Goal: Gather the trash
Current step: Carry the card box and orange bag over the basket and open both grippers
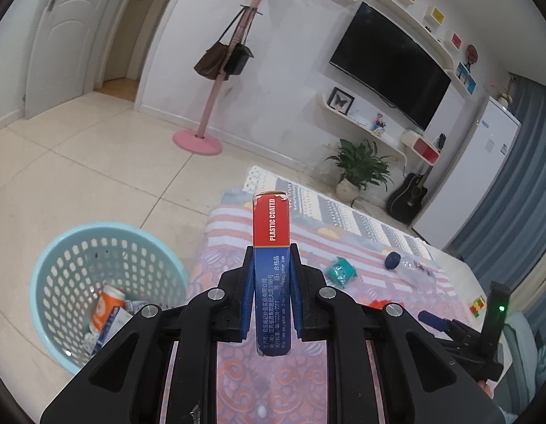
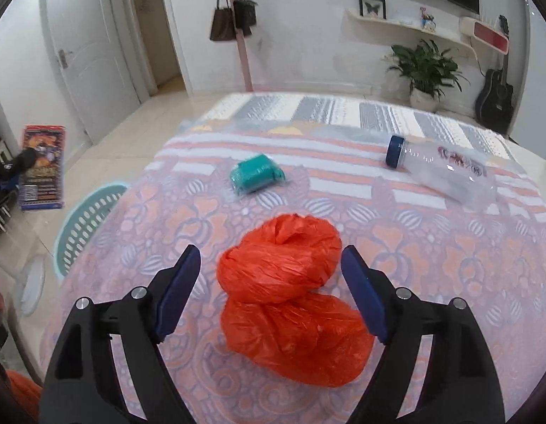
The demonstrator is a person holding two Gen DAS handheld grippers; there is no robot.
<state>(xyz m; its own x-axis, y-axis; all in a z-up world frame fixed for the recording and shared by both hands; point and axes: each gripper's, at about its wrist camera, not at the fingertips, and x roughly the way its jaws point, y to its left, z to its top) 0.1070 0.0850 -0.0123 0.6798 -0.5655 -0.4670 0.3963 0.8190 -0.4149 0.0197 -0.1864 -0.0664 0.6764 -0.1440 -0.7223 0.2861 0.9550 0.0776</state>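
Observation:
My left gripper [image 1: 272, 258] is shut on a red and blue card box [image 1: 272, 247], held upright above the table edge; the box also shows at the left of the right wrist view [image 2: 41, 168]. A light blue basket [image 1: 96, 282] with some trash in it stands on the floor to the left, and its rim shows in the right wrist view [image 2: 85, 219]. My right gripper [image 2: 269, 258] is open, its fingers on either side of a crumpled orange plastic bag [image 2: 290, 296] on the table. A teal wrapper [image 2: 255, 173] and a clear bottle with a blue cap [image 2: 439, 169] lie farther back.
The table [image 2: 449, 247] has a patterned cloth. A small colour cube [image 1: 478, 305] lies at its right edge. A pink coat stand [image 1: 216, 81] with bags, a potted plant [image 1: 357, 169], a guitar [image 1: 407, 196] and a white fridge [image 1: 478, 162] stand beyond.

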